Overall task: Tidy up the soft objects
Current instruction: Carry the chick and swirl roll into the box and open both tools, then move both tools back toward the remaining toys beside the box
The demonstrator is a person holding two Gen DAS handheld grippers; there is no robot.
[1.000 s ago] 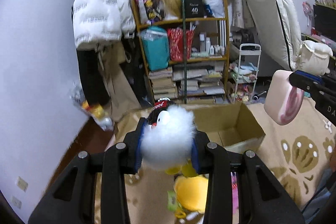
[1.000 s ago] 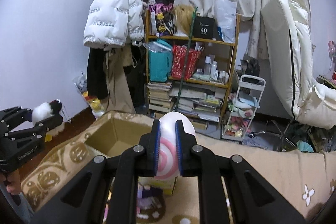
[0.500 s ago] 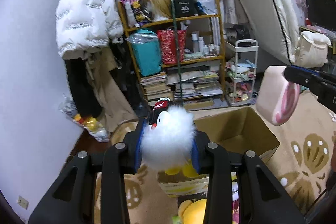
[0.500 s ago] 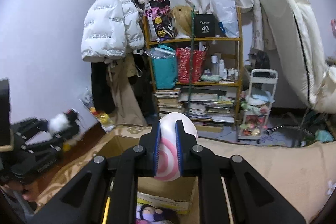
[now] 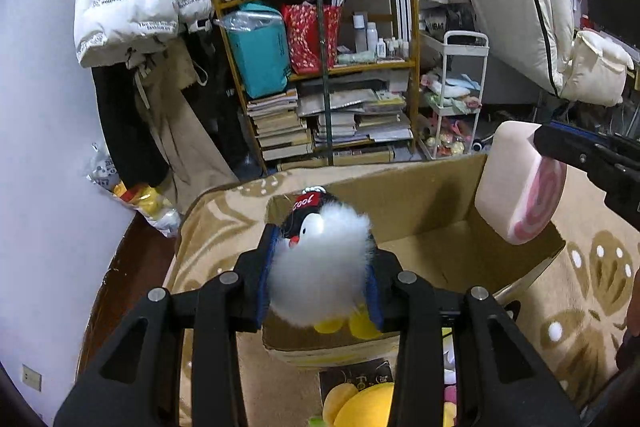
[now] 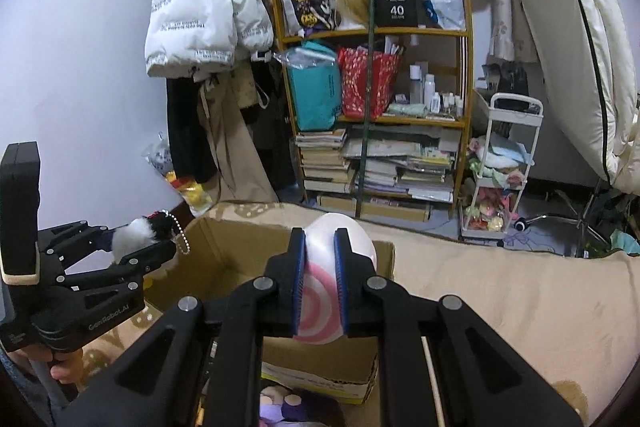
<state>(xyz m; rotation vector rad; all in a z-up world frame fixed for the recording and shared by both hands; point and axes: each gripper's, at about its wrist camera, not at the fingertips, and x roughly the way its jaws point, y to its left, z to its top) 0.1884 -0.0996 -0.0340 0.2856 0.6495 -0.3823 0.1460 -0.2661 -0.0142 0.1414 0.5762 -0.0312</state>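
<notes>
The left gripper pinches a fluffy white penguin toy between its blue pads, over the near edge of an open cardboard box that sits on a beige patterned rug. The left log line shows its jaws opening slightly, yet the pads press the fur on both sides. The left wrist view looks down into the box and shows its bare bottom; it also shows a yellow plush on the rug in front of the box, which the other view cuts off. At its right edge, the right gripper holds a pink cushion over the far right corner of the box.

The right wrist view shows that cushion squeezed hard between closed pads of its gripper, with red rings on its face. Only here do the penguin's bead chain, the fingers holding the left gripper's handle and a purple toy below the box appear. A crowded shelf stands behind.
</notes>
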